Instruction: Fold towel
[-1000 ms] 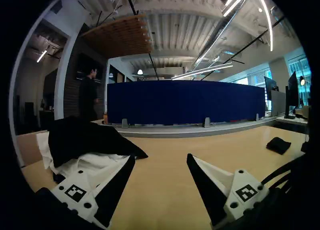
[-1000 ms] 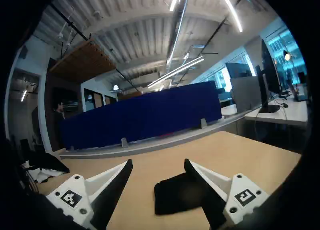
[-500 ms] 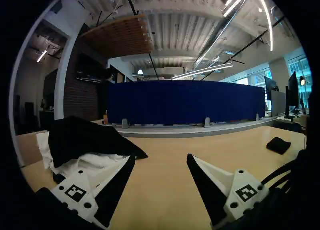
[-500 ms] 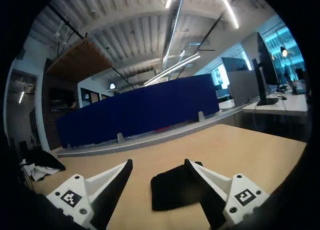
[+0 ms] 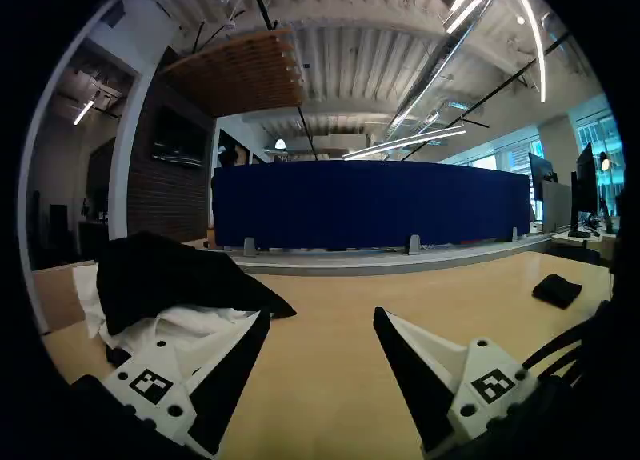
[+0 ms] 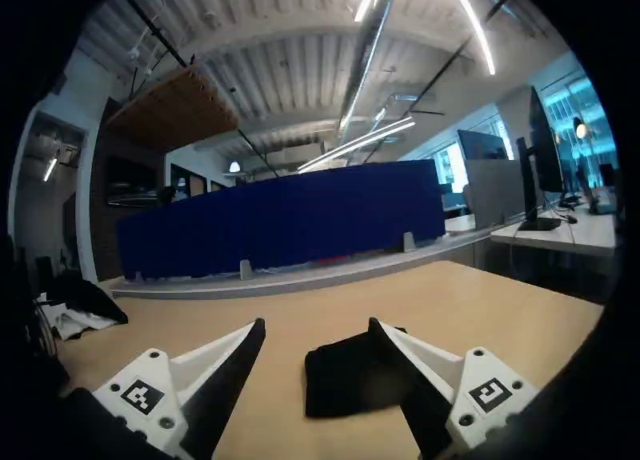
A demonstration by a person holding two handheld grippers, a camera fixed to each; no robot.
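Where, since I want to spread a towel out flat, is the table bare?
The table lies bare between the heap of black and white cloths and the small folded black towel, back to the blue divider. It is crowded where the heap lies, and at the right tool, where that towel sits.

Table (image 5: 336, 364) pale wood, smooth, satin; folded towel (image 6: 344, 372) black matt cloth; partition (image 5: 368, 204) blue fabric.

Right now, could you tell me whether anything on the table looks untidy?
Yes: a heap of black and white cloths lies rumpled and unfolded beside the left hand-held gripper. The small black towel near the right hand-held gripper is neatly folded. Nothing looks spilled.
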